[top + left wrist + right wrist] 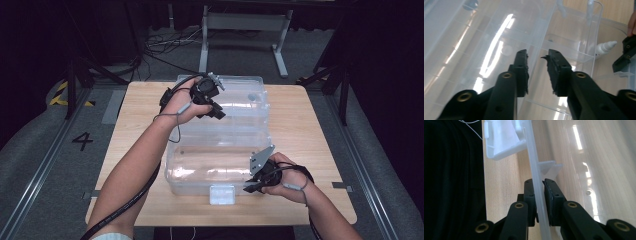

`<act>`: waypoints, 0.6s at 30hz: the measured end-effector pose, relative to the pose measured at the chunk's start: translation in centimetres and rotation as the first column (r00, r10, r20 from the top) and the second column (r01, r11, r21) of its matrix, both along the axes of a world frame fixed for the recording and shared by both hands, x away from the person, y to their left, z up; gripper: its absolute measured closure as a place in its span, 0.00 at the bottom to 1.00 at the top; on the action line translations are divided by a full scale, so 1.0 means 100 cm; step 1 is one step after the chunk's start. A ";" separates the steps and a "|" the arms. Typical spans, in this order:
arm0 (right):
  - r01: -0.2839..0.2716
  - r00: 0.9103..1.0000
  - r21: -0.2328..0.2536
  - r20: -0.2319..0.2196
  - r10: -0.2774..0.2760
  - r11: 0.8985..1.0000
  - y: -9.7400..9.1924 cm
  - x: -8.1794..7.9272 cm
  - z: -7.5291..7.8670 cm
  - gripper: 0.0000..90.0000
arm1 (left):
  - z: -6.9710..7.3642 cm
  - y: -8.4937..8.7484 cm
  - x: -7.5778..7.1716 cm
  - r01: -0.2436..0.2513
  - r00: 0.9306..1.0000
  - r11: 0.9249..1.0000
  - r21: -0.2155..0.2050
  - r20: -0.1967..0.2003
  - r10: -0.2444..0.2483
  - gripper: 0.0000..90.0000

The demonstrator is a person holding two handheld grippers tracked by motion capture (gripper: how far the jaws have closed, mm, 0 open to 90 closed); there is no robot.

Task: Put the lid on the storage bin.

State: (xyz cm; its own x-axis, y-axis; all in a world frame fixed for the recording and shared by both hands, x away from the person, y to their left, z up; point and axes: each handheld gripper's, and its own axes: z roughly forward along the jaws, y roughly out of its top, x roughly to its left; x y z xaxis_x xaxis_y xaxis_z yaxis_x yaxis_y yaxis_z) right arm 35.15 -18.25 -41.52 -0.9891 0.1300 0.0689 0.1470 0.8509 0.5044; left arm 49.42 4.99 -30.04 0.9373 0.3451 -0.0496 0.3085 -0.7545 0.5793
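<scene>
A clear plastic storage box (220,150) sits in the middle of the wooden table (310,125), its long axis running from the near edge toward the far edge, with a white latch (222,194) at the middle of its near wall. The right gripper (252,187) is at the box's near right corner. In the right gripper view its two black jaws are pressed together on a thin translucent rim (536,182) that runs straight up between them, so that hand has a firm pinch on the box's edge, with the latch just beyond.

The left gripper (216,111) hovers over the far left part of the box, pointing down and inward. In the left gripper view its jaws stand apart with only a narrow gap, and nothing is caught between them. A clear panel edge (571,50) lies just ahead of the tips, running across them — not yet inside them.

The coming move seems to turn on that edge. It lies directly forward of the left jaws, so a short advance would likely bring it into the gap, while the right hand steadies the near corner.

A small white bottle (606,46) lies inside the box, off to the side.
</scene>
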 end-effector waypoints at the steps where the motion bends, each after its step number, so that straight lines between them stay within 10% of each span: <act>1: -0.024 1.000 -0.006 0.008 0.024 1.000 -0.001 0.002 0.000 0.90 | 0.000 0.001 0.000 -0.005 1.000 1.000 0.007 0.002 0.005 0.82; 18: -0.029 1.000 -0.007 -0.001 0.029 1.000 -0.001 0.002 -0.001 0.89 | 0.009 -0.006 -0.006 0.019 1.000 0.995 0.101 0.011 -0.020 0.93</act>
State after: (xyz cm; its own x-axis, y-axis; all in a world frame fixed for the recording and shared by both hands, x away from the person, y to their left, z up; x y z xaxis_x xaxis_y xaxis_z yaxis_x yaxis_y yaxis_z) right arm 35.37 -18.37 -41.66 -0.9924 0.1017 0.0690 0.1226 0.8585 0.4980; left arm 48.83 4.35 -29.17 0.9441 0.3297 -0.0047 0.2871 -0.8148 0.5037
